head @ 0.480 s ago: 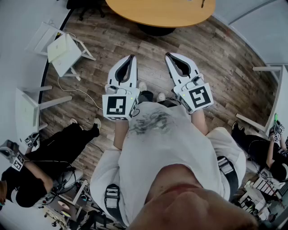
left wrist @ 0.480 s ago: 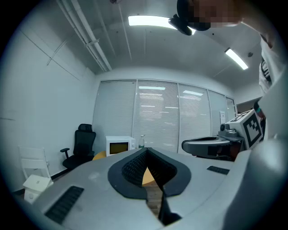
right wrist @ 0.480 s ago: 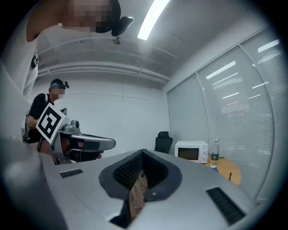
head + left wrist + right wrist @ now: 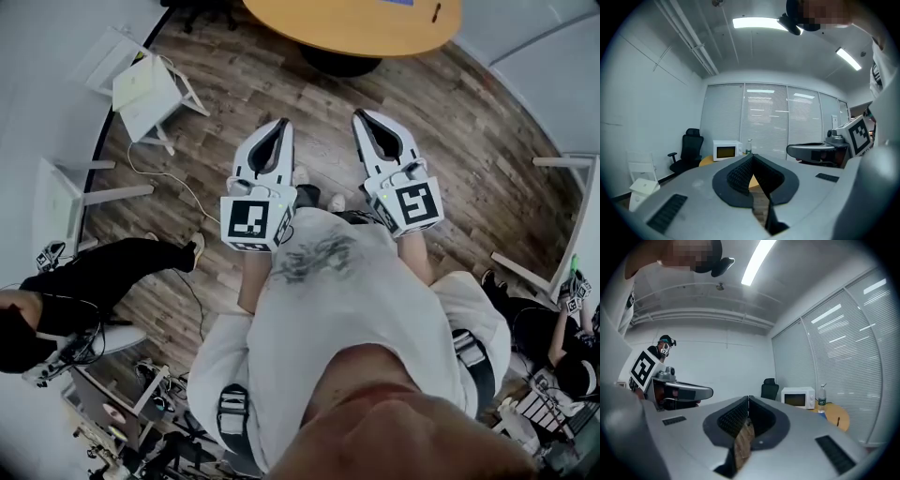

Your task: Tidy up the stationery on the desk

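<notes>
The left claw [image 4: 278, 124] is pinched together with nothing in it, and the right claw [image 4: 362, 115] beside it is the same: tips meeting, no stationery between them. Both are held about level in front of the person's chest, side by side, over bare wooden floor [image 4: 469, 159].

Ahead of the two tips, well apart from them, stands the round wooden worktop [image 4: 356, 28]. Near its rim on the right claw's side lies what looks like a pen [image 4: 436, 11], though it is too small to be sure, with a blue item [image 4: 821, 415] close by. Further back are a bottle [image 4: 821, 395] and a microwave [image 4: 797, 397].

The tidying has not begun, I'd say. The risk lies in the approach. A thin pen lying flat by the rim is easily knocked off by a claw that arrives closed or comes in too low. A cable [image 4: 178, 178] trails across the floor off to the left claw's side and could catch a foot.
</notes>
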Motion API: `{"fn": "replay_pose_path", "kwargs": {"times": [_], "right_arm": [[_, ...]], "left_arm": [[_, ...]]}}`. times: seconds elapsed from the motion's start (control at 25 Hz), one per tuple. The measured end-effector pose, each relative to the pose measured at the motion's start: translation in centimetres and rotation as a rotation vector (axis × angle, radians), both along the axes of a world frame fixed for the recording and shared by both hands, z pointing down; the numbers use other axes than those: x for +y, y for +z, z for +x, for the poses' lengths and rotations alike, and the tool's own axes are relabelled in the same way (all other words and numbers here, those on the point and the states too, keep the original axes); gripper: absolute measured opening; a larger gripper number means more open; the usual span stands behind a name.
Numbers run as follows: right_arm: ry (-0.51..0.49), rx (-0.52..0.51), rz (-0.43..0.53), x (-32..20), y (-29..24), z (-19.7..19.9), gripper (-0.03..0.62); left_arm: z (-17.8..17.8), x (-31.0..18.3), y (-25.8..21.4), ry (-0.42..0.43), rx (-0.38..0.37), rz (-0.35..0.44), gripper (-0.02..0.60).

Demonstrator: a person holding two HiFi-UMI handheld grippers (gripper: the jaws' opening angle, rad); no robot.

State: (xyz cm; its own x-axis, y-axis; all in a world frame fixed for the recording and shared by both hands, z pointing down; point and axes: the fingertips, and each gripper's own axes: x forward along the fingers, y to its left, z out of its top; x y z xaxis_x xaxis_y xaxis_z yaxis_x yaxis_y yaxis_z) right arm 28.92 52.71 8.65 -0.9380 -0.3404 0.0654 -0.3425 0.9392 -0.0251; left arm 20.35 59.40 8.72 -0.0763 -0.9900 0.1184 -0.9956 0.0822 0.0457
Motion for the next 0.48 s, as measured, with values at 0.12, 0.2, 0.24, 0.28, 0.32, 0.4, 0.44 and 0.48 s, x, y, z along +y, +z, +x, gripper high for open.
{"fn": "replay_pose_path", "kwargs": {"times": [0.12,0.2,0.24,0.28,0.32,0.4,0.44,0.48], "right_arm": [[-0.009,0.022,-0.005,-0.2,0.3,-1.3,0.063],[-0.010,0.027,-0.003,-0.5,0.3,-2.6,0.063],[-0.008,0.030,-0.001,-0.7,0.4,-3.3,0.063],[-0.004,0.035,0.001,-0.9,0.5,-4.1,0.063],[0.000,0.040,0.001,-1.2,0.6,-4.8,0.063],[0.009,0.047,-0.003,-1.9,0.9,-6.2,0.063],[0.013,0.050,-0.004,-2.5,1.0,-6.9,0.063],[0.019,0.054,-0.003,-3.0,1.0,-7.7,0.063]], "left_arm": [[-1.1,-0.5,0.3,0.002,0.007,-0.002,0.009],[-2.3,-1.1,0.4,0.010,0.009,0.001,0.009],[-3.0,-1.4,0.5,0.014,0.009,0.004,0.009],[-3.7,-1.7,0.6,0.020,0.010,0.006,0.009],[-4.4,-2.1,0.7,0.027,0.013,0.008,0.009],[-5.8,-3.0,1.0,0.041,0.018,0.008,0.009],[-6.5,-3.6,1.0,0.048,0.019,0.007,0.009],[-7.2,-4.2,1.1,0.054,0.019,0.006,0.009]]}}
